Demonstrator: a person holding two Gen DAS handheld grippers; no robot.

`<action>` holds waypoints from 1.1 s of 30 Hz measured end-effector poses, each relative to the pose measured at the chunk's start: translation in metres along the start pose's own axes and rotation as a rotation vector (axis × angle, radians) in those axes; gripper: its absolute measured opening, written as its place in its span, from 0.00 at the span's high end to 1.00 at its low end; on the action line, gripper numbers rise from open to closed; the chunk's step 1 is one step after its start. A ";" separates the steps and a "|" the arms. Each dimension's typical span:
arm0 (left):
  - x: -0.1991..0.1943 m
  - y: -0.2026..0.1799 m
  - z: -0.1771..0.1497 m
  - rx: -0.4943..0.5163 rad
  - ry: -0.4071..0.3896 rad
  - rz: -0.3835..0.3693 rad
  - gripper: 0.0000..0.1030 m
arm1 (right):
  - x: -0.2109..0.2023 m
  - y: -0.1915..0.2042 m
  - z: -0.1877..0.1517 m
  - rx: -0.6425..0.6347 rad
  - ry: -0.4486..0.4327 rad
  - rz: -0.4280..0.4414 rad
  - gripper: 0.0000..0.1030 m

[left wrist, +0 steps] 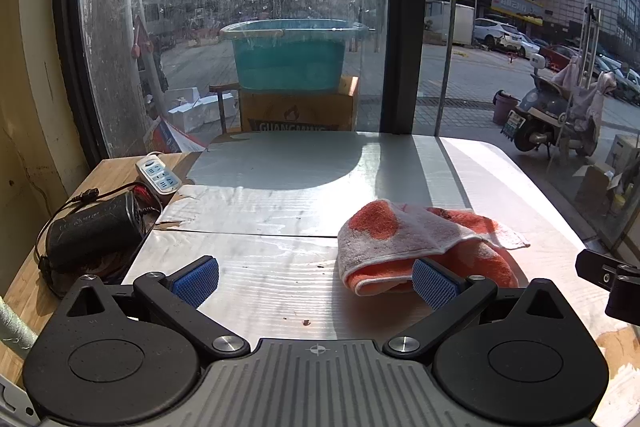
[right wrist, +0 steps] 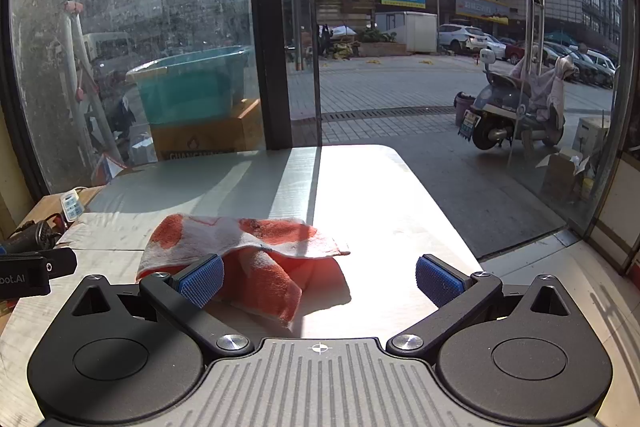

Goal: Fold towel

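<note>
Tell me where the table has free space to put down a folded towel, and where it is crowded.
Free: the far half of the white table, between the towel and the window, and the near-left patch before the open left tool. Also right of the towel, ahead of the open right tool. Crowded: the wooden left edge, with power strip and black charger.
</note>
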State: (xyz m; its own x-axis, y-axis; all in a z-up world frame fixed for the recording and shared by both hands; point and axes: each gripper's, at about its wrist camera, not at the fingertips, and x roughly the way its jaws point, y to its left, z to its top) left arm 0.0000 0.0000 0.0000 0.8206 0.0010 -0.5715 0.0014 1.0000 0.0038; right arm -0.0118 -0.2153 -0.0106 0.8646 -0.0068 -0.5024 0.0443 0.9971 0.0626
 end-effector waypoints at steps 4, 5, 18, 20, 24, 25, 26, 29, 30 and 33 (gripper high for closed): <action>0.000 0.000 0.000 0.002 0.000 0.001 0.00 | 0.001 -0.002 -0.002 -0.001 0.002 0.000 0.00; 0.000 0.000 0.000 0.003 0.000 0.001 0.00 | 0.001 -0.002 -0.002 -0.001 0.002 0.000 0.00; 0.000 -0.001 -0.001 0.010 -0.001 0.004 0.00 | 0.005 -0.002 -0.003 0.006 0.003 -0.004 0.00; 0.000 -0.002 -0.001 0.011 -0.001 0.004 0.00 | 0.006 -0.002 -0.003 0.008 0.001 -0.004 0.00; 0.001 -0.002 0.000 0.013 0.001 0.000 0.00 | 0.006 -0.003 -0.004 0.014 -0.004 -0.003 0.00; 0.001 -0.003 0.000 0.014 0.002 -0.002 0.00 | 0.006 -0.003 -0.004 0.015 -0.004 -0.003 0.00; 0.001 -0.003 0.000 0.015 0.002 -0.003 0.00 | 0.006 -0.004 -0.003 0.018 -0.005 -0.001 0.00; 0.001 -0.003 0.001 0.019 0.003 -0.007 0.00 | 0.004 -0.005 -0.003 0.028 -0.011 0.001 0.00; 0.001 -0.003 0.001 0.020 0.004 -0.008 0.00 | 0.003 -0.006 -0.004 0.031 -0.016 0.002 0.00; 0.001 -0.003 0.001 0.021 0.006 -0.008 0.00 | 0.000 -0.006 -0.006 0.031 -0.045 0.016 0.00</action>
State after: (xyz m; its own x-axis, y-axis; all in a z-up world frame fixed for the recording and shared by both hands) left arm 0.0017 -0.0032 0.0005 0.8172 -0.0067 -0.5763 0.0196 0.9997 0.0162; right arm -0.0153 -0.2213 -0.0159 0.8869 0.0047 -0.4619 0.0453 0.9943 0.0970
